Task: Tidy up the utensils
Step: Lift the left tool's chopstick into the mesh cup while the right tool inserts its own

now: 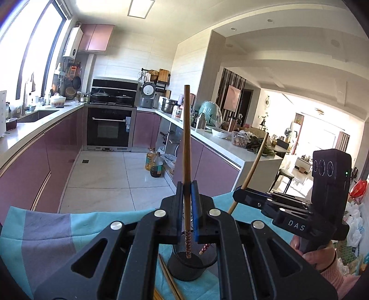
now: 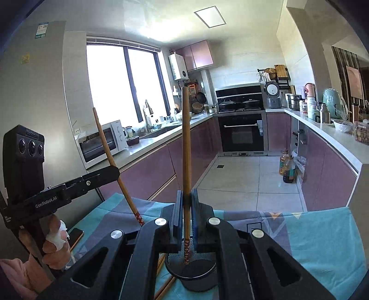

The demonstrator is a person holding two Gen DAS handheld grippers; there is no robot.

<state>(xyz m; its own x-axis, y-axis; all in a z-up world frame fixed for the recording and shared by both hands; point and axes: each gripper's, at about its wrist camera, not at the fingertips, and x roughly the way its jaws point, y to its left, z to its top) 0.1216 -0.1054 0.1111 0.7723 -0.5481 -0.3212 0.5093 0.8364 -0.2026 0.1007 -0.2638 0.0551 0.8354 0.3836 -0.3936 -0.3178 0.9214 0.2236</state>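
Kitchen counters lie behind a teal cloth. Each gripper — left gripper and right gripper — pinches one chopstick upright, patterned tip over the black holder. Insertion seems in hand; next, lower and release. More chopsticks wait beside the holder.

home kitchen | oven | sink | rice cooker | counters

Daylight floods through the window, blown out to white; a ceiling panel glows at twelve o'clock. Fisheye bending curves the edges, corners vignette black, focus stays fairly sharp.
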